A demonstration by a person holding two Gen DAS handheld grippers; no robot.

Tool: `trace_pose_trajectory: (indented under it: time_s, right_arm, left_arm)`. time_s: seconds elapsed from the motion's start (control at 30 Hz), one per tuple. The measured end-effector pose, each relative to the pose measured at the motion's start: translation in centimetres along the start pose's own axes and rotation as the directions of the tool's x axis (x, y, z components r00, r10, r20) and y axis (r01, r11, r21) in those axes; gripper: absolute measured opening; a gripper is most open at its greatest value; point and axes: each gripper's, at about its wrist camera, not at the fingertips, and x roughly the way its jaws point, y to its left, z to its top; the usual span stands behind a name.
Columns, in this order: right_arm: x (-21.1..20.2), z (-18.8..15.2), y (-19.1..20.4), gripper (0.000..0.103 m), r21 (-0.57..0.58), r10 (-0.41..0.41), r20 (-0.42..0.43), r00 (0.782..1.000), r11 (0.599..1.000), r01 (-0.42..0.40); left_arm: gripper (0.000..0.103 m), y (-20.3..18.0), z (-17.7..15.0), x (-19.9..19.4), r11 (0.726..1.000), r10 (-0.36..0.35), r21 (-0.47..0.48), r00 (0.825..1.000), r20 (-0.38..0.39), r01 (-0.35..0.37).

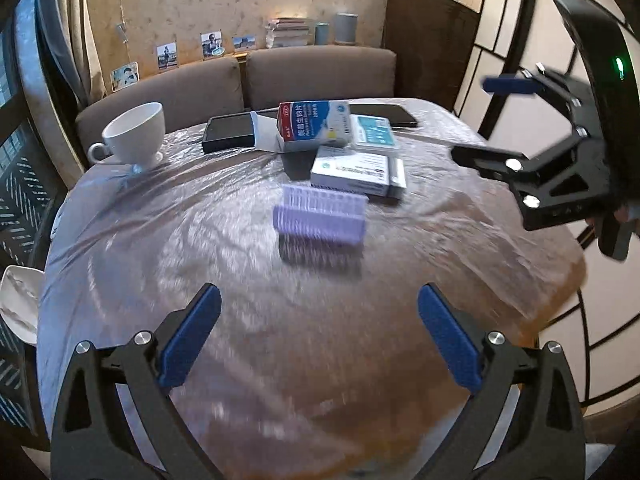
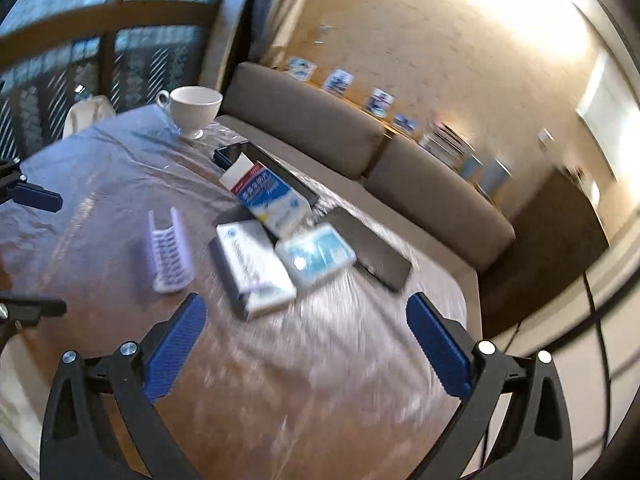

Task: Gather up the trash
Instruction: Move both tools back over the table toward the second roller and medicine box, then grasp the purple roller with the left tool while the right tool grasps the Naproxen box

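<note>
Both grippers hang above the plastic-covered surface (image 1: 160, 240) with nothing held: the left gripper (image 1: 319, 334) has its blue fingers (image 1: 188, 336) spread wide, and the right gripper (image 2: 306, 344) is spread just as wide. A lilac ridged piece (image 1: 320, 216) lies mid-surface, just near of three medicine boxes (image 1: 356, 172). A white cup (image 1: 136, 134) stands far left.

Home living room: sofa (image 1: 240, 80), wall photos (image 1: 167, 55), teacup (image 1: 136, 134).
</note>
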Motion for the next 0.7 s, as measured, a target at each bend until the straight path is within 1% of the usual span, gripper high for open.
trace_pose_trajectory:
  time_s: [0.1, 0.2, 0.27, 0.37, 0.43, 0.53, 0.57, 0.67, 0.7]
  right_arm:
    - [3.9, 2.4, -0.4, 0.098, -0.062, 0.043, -0.014, 0.999, 0.997, -0.044]
    - [6.5, 4.0, 0.4, 0.098, -0.123, 0.076, -0.024, 0.997, 0.989, -0.078]
    - [8.6, 5.2, 0.8, 0.098, -0.176, 0.094, -0.037, 0.995, 0.979, -0.099]
    - [10.9, 6.6, 1.4, 0.097, -0.22, 0.132, -0.059, 0.989, 0.965, -0.142]
    - [12.2, 7.2, 1.8, 0.092, -0.244, 0.159, -0.078, 0.984, 0.954, -0.174]
    - [13.4, 7.4, 2.6, 0.081, -0.258, 0.192, -0.107, 0.976, 0.942, -0.214]
    - [13.7, 7.5, 2.9, 0.075, -0.261, 0.198, -0.115, 0.974, 0.94, -0.222]
    - [13.9, 7.3, 3.1, 0.067, -0.262, 0.195, -0.104, 0.975, 0.94, -0.216]
    - [14.0, 7.3, 3.0, 0.062, -0.255, 0.2, -0.098, 0.975, 0.942, -0.219]
  left_arm:
    - [0.1, 0.5, 1.1, 1.6, 1.0, 0.006, -0.004, 1.0, -0.01, -0.006]
    - [0.1, 0.9, 1.9, 3.0, 1.0, 0.019, -0.013, 1.0, -0.018, -0.019]
    - [0.1, 1.1, 2.5, 3.8, 1.0, 0.011, -0.025, 1.0, -0.019, -0.012]
    - [0.1, 1.1, 3.0, 4.5, 1.0, 0.006, -0.017, 1.0, -0.021, -0.007]
    - [0.1, 1.0, 3.3, 5.0, 1.0, 0.012, -0.001, 1.0, -0.023, -0.012]
    - [0.1, 1.0, 3.5, 5.7, 1.0, 0.007, 0.0, 1.0, -0.028, -0.007]
    - [0.1, 1.0, 3.6, 5.9, 1.0, 0.005, -0.003, 1.0, -0.03, -0.005]
    - [0.099, 1.2, 3.7, 6.2, 1.0, 0.003, -0.011, 0.999, -0.033, -0.004]
    - [0.099, 1.2, 3.7, 6.2, 1.0, -0.001, -0.013, 0.999, -0.033, 0.001]
